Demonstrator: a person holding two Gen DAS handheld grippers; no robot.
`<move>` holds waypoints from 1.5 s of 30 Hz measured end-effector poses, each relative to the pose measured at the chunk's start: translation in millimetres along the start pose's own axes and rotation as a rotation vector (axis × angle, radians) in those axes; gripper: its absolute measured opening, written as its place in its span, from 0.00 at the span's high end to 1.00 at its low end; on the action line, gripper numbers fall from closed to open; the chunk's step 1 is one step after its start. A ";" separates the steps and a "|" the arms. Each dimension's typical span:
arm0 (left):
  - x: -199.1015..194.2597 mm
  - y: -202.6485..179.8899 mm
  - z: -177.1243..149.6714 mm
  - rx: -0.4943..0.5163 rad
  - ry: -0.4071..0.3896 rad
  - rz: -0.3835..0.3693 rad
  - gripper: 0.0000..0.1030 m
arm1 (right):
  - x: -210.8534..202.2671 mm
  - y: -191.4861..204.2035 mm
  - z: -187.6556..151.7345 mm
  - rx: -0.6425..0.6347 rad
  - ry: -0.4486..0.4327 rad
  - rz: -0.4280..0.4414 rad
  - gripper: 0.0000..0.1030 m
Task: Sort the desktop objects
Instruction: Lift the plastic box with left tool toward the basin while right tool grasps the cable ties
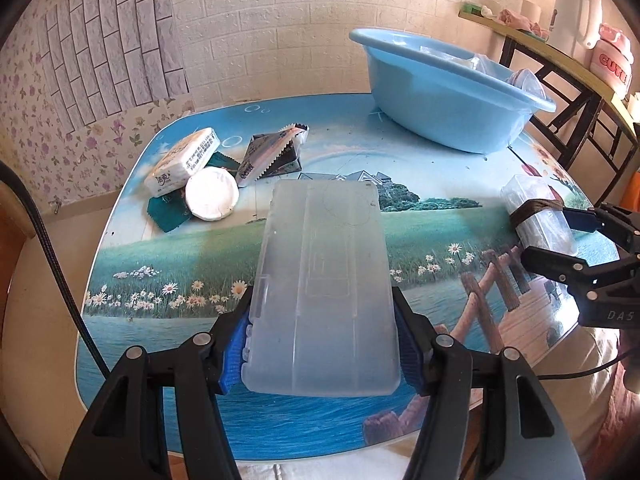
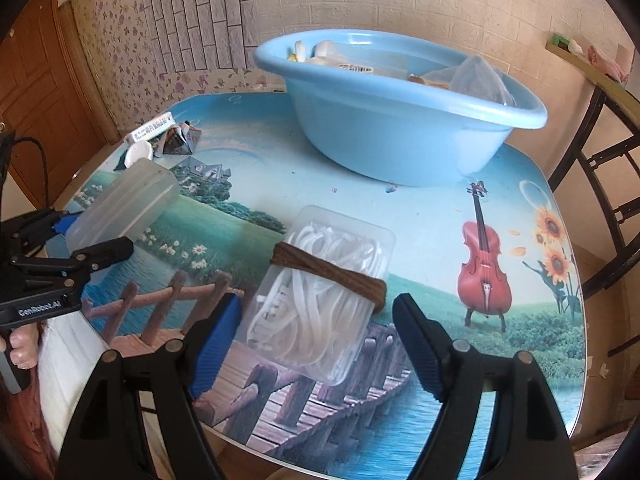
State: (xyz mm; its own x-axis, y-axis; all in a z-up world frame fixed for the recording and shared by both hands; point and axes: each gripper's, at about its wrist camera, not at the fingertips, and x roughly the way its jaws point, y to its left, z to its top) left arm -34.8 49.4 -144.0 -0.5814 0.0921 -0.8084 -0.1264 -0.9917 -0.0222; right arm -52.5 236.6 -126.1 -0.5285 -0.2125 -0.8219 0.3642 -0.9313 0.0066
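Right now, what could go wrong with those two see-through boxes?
The left tongs pinch the long frosted box only at its near end, so the far end might sag or slip when lifted. The right tongs are open around the small clear box with a brown cord wrapped round it; closing could catch or shift that cord. The blue basin already looks full, so the boxes may not settle inside.

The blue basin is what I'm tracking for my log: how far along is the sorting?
Partly done. The blue basin already holds several items. In hand: the left gripper is shut on a frosted plastic case; the right gripper is open around a clear box of white strips, not yet gripping. Left: the tissue pack, white round pad and snack packets.
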 end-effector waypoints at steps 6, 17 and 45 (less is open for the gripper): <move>-12.7 0.4 2.2 -0.021 -0.045 -0.018 0.41 | -13.8 -8.0 0.8 0.018 -0.060 0.076 0.37; -51.1 5.1 29.1 -0.091 -0.217 -0.032 0.41 | -61.5 -14.3 12.3 0.023 -0.255 0.145 0.75; -63.0 -11.7 55.7 -0.068 -0.268 -0.086 0.41 | -75.1 -31.7 21.0 0.056 -0.309 0.223 0.77</move>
State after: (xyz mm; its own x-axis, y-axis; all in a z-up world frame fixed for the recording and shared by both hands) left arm -41.5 60.2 -60.1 -0.7636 0.1876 -0.6178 -0.1356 -0.9821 -0.1306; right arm -40.4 275.8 -52.6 -0.6503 -0.4825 -0.5868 0.4580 -0.8653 0.2039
